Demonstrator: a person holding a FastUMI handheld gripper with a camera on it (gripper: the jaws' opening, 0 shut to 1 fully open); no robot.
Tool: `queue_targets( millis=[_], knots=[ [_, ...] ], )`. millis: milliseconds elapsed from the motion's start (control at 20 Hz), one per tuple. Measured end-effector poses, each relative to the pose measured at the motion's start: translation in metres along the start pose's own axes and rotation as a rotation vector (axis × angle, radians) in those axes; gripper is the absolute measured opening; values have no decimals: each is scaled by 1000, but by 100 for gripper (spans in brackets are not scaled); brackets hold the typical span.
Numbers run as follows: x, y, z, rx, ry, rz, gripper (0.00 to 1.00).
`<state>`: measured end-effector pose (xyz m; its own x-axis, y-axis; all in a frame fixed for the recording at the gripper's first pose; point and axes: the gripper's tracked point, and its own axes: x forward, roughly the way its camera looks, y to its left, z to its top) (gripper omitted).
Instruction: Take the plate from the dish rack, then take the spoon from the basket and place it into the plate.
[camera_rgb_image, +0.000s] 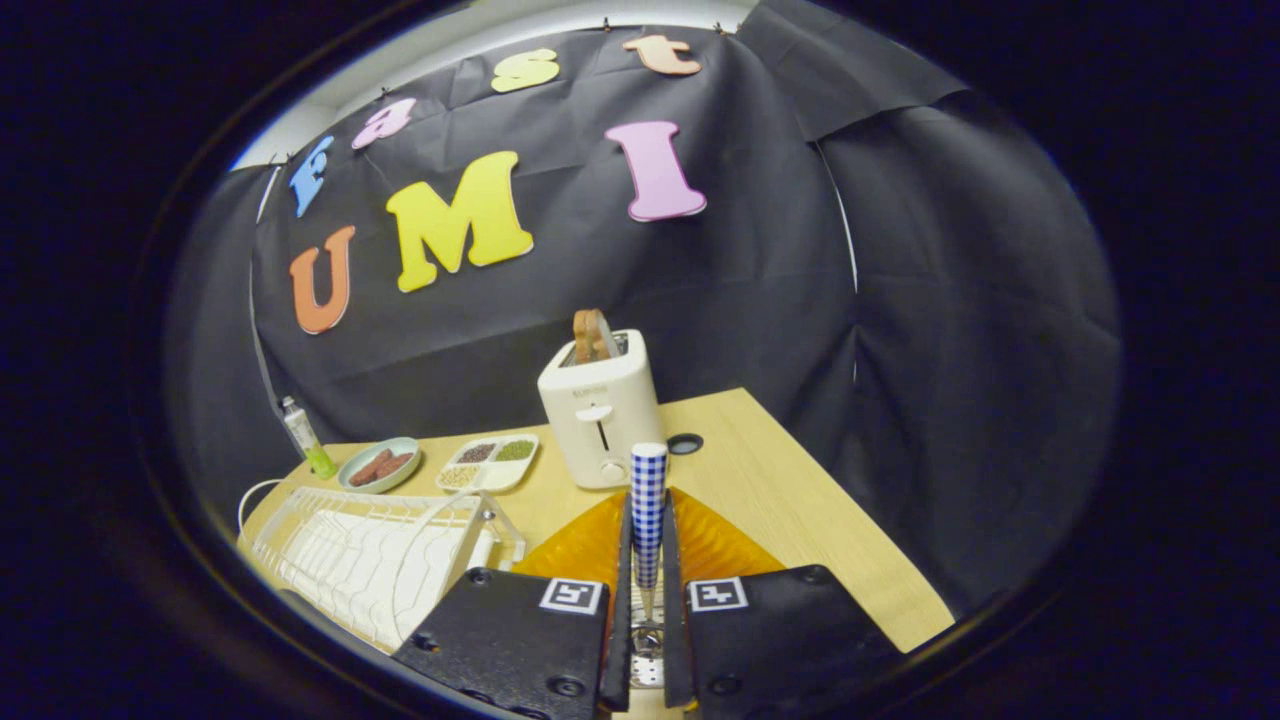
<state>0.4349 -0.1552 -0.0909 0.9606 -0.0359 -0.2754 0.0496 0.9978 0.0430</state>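
My gripper is shut on the spoon, whose blue-and-white checked handle stands up between the two fingers; its metal neck runs down between them. Right below and just ahead of the fingers lies the orange ribbed plate on the wooden table, so the spoon hangs over it. The white wire dish rack stands to the left of the fingers with nothing in it. The spoon's bowl is hidden low between the fingers.
A white toaster with a slice of bread in its slot stands beyond the plate. Behind the rack are a small dish of sausages, a divided white tray of spices and a small bottle. The wooden table's right edge runs close by.
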Motion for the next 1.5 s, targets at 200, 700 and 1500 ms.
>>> queue_targets(
  millis=[200, 700, 1500],
  knots=[
    [-39, 15, 41, -65, -125, -28, 18],
    [-227, 99, 102, -71, -345, 54, 18],
    [-315, 254, -78, -192, -330, 276, 18]
  ],
)
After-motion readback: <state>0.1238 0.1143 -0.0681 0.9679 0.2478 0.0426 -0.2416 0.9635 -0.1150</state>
